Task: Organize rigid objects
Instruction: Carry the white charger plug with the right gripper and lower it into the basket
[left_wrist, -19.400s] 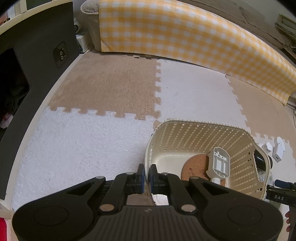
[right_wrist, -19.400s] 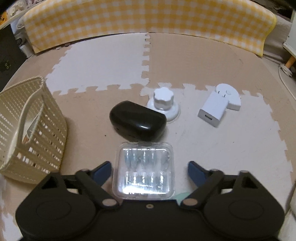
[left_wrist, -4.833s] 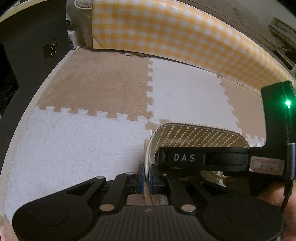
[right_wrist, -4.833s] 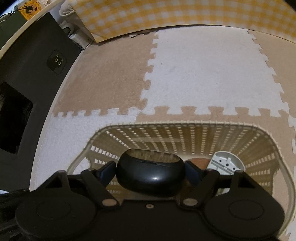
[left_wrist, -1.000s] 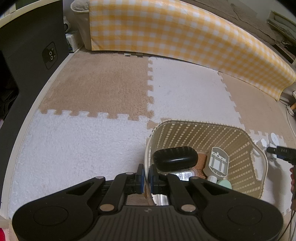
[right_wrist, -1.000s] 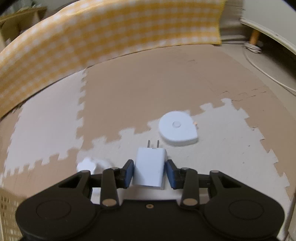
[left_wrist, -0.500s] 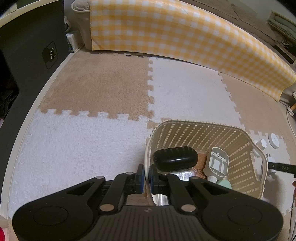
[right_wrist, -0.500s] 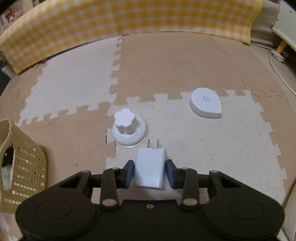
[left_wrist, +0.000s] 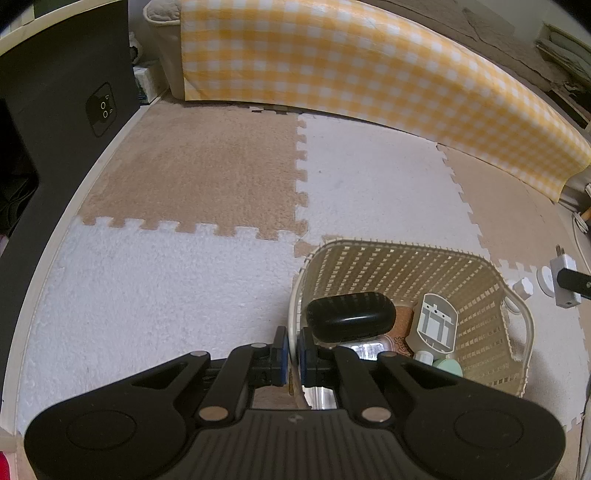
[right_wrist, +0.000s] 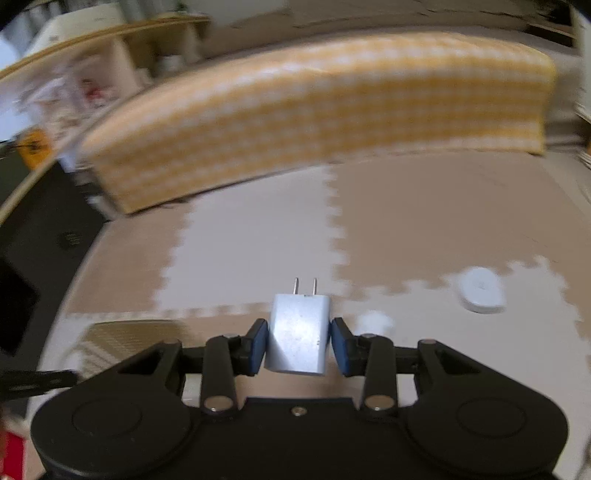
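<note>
Mostly done: the basket (left_wrist: 517, 317), lower right of the left wrist view, already holds a black case (left_wrist: 351, 315), a clear plastic box (left_wrist: 365, 349), a cork coaster (left_wrist: 400, 325), a grey-white scoop-like piece (left_wrist: 436, 325) and a mint-green item (left_wrist: 448, 367). Left to go: the white USB charger plug (right_wrist: 299, 338), now in hand, plus a white knob (left_wrist: 522, 287) and a white teardrop-shaped puck (right_wrist: 480, 285) on the foam floor mat (left_wrist: 184, 266) at the right of the basket. Right gripper (right_wrist: 298, 345), lower centre of its view, is closed partway on the charger plug, blue pads against its two sides, prongs pointing away from the camera; the plug looks lifted off the mat, though motion blur makes the height hard to judge. The basket sits at the lower left of that view, so the carry there looks underway, not finished. Left gripper (left_wrist: 290, 356) is nearly closed, pinching the near rim of the basket between its pads, apparently steadying it.
</note>
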